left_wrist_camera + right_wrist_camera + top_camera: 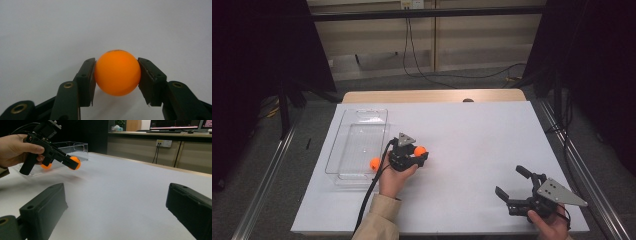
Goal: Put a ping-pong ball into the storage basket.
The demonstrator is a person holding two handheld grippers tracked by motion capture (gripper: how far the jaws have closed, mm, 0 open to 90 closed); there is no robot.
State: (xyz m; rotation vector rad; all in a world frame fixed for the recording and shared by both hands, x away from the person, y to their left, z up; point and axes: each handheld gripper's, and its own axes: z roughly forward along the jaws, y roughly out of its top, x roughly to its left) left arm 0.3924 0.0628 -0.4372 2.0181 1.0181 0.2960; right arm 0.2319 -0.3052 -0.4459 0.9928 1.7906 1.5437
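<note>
Looking down from the high view, the left gripper is clamping an orange ball above the white table, just beside a clear plastic tray; a second orange ball is sitting in the tray's near corner. The right gripper is resting near the table's front right edge, well apart, its jaws standing wide with nothing between them.

Looking along the left gripper view, both pads are pressing on opposite sides of the ball, which is hanging over the bare white surface.

Looking along the right gripper view, the two jaws are standing far apart and empty; farther off, the person's left hand is holding the other gripper, closed on its ball, in front of the tray.
</note>
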